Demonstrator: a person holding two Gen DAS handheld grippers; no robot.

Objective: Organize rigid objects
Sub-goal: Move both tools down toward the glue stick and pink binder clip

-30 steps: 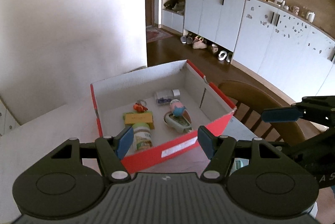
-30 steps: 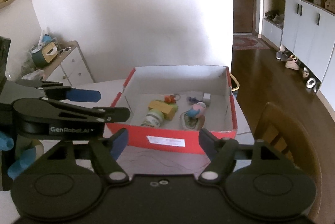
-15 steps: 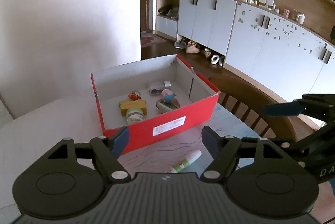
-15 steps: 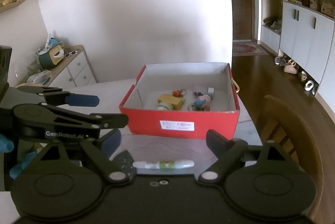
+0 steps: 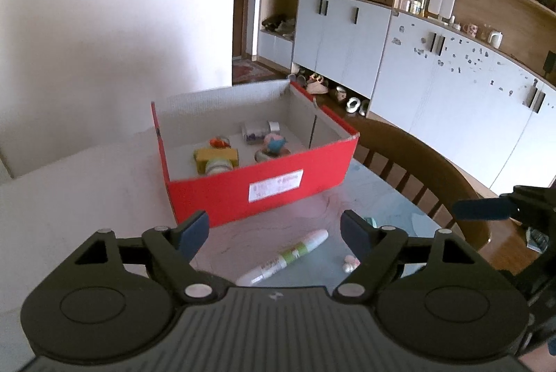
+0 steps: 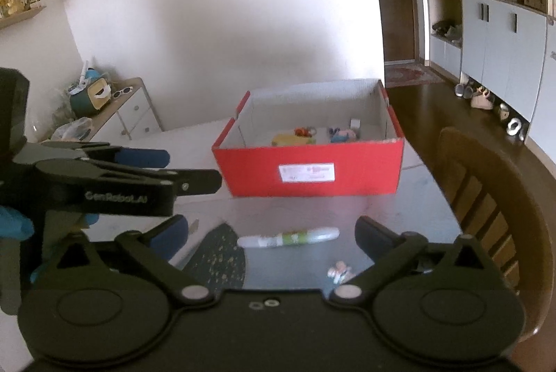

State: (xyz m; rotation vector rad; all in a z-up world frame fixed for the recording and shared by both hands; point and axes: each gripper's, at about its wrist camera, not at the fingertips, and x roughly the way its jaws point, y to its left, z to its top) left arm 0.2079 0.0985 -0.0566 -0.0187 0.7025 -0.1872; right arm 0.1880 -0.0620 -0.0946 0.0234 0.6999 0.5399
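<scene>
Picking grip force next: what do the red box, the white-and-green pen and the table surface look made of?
Red box: looks like cardboard, matte red outside, grey inside with thin folded walls and a paper label. White-and-green pen: probably smooth plastic with a printed green band. Table: hard and glossy, reflecting light like glass or lacquer; cannot tell which.

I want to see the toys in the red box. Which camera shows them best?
The left wrist view. It looks down into the red box, so the yellow toy, the blue and pink toy and the small bottle show clearly. In the right wrist view the box's front wall hides most of them; only their tops peek over.
</scene>
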